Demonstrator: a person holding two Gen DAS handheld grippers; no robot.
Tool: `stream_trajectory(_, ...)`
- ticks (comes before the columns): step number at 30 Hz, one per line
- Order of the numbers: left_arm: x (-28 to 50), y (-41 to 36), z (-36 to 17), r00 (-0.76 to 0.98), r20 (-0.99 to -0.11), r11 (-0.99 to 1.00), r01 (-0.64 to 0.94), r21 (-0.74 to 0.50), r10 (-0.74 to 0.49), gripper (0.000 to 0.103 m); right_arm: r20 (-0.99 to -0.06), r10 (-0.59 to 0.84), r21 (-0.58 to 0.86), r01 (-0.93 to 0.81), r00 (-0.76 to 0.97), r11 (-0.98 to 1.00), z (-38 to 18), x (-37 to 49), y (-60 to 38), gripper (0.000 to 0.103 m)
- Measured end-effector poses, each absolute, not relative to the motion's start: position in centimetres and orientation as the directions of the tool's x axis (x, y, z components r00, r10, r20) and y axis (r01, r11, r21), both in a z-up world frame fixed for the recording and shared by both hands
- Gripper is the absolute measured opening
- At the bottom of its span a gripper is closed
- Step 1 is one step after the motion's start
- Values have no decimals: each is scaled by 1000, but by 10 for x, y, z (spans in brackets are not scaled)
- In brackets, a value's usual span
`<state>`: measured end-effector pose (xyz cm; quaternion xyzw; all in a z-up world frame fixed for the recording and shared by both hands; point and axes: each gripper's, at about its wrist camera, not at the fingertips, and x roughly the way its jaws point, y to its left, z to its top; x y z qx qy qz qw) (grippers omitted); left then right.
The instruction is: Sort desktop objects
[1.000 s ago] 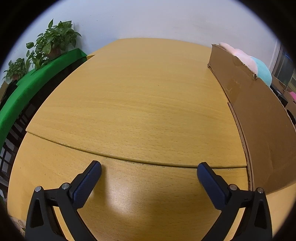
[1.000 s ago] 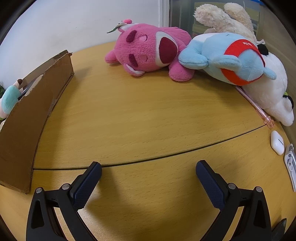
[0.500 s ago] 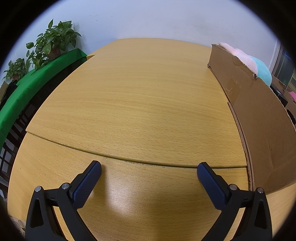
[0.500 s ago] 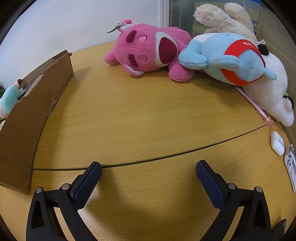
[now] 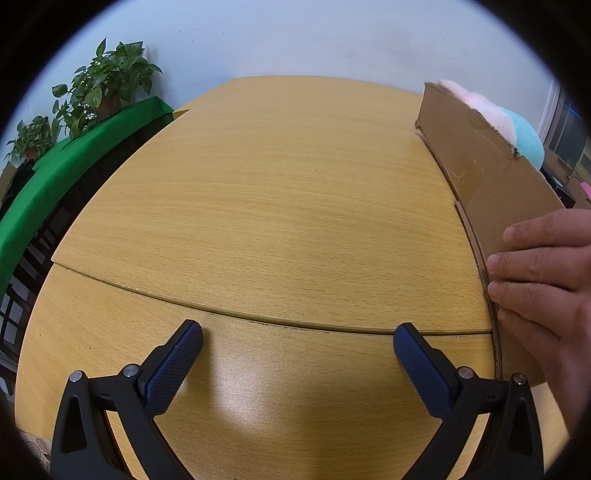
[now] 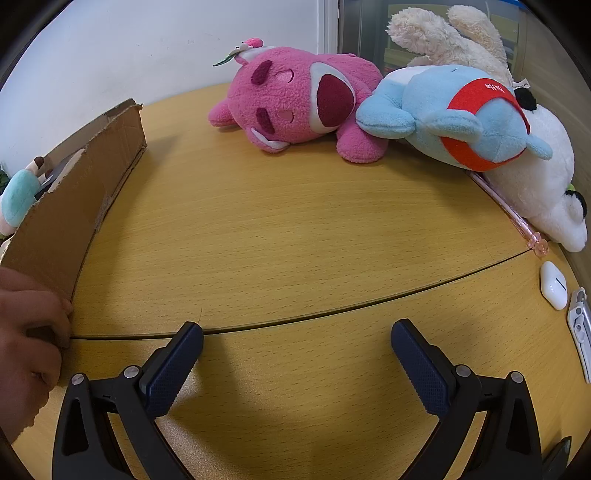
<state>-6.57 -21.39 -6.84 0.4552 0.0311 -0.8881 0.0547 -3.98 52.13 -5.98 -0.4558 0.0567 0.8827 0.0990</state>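
A cardboard box (image 5: 491,184) stands on the right of the left wrist view and on the left of the right wrist view (image 6: 70,206); a pastel plush (image 5: 517,129) sticks out of it. A bare hand (image 5: 546,280) grips the box's near corner, also shown in the right wrist view (image 6: 26,339). A pink plush bear (image 6: 295,99), a blue plush (image 6: 458,118) and a white plush (image 6: 543,192) lie at the far right of the wooden table (image 6: 277,229). My left gripper (image 5: 297,343) and right gripper (image 6: 297,343) are both open and empty above the table.
A pink pen (image 6: 509,214), a white earbud case (image 6: 553,285) and a white clip-like object (image 6: 580,325) lie at the table's right edge. A cream plush (image 6: 443,33) lies behind the blue one. Potted plants (image 5: 103,85) stand on a green ledge at left.
A bare hand has come into both views and taken hold of the cardboard box's near corner. Both grippers have stayed still and open.
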Motion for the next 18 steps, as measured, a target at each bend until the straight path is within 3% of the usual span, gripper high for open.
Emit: stream_trajectory(18,-66,-213,-68,-580,-812,-992,126,-5,-69,103,-815,125,9,-229,-566,-973,-59,-39,523,103)
